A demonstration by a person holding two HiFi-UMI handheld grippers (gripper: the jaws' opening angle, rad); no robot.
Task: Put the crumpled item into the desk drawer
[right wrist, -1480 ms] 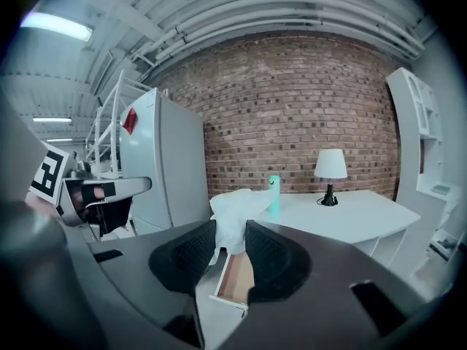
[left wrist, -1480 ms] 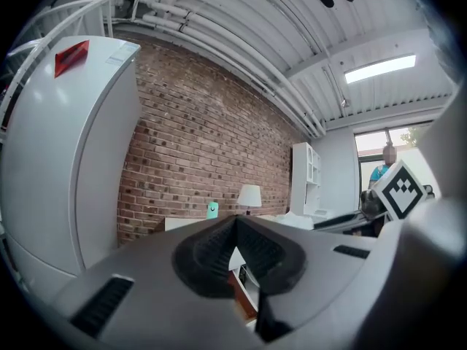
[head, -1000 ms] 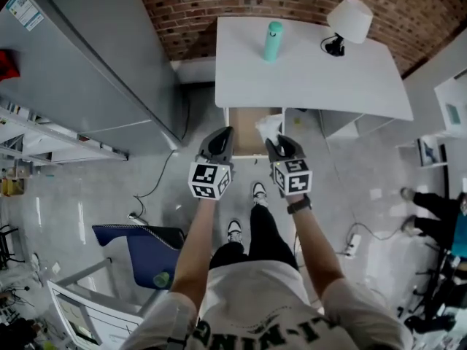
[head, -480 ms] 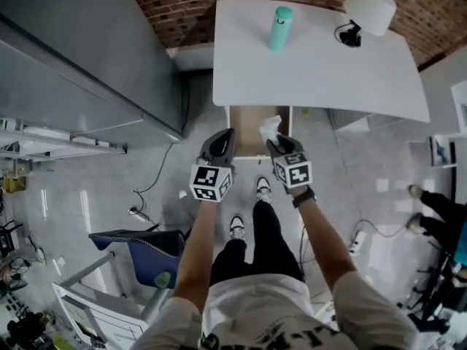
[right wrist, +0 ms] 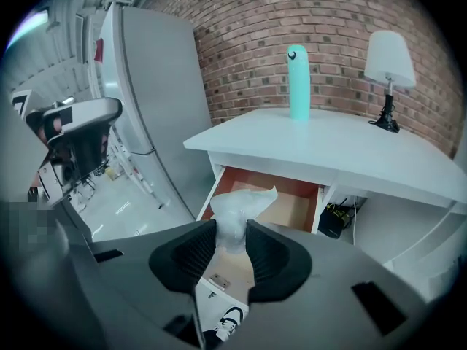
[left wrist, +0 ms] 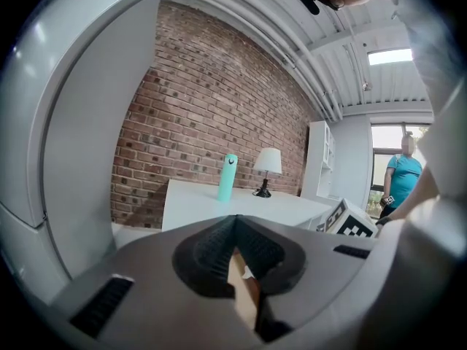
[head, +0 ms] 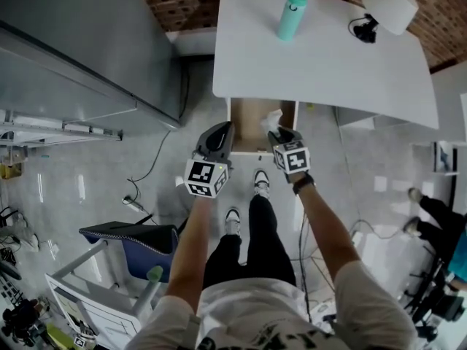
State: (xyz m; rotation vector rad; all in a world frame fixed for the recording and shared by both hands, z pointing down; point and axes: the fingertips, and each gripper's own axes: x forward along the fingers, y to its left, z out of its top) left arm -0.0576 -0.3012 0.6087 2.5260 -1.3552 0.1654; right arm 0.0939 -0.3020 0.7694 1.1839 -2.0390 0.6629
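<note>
1 crumpled item (right wrist: 235, 208), white and thin like tissue or film (I can't tell which), is pinched in my right gripper (right wrist: 232, 248). The jaws are closed on its lower bulk, and a loose peak pokes up past the tips. It hangs over the open drawer (right wrist: 295, 208) of the white desk (right wrist: 343, 155), above the front part of the wooden bottom and, as I read it, not yet inside. My left gripper (left wrist: 235, 223) has its 2 jaws together with nothing between them, and hovers beside the right one, just short of the drawer front.

I judge the item to be almost weightless, soft and springy. Squeezing won't harm it, but it may puff out once freed, or cling to the ribbed pads. Something this light could also drift, so I'd want it low in the drawer before letting go. The present hold on the dense middle looks right to me. The thin peak would probably slip or tear if gripped alone.
</note>
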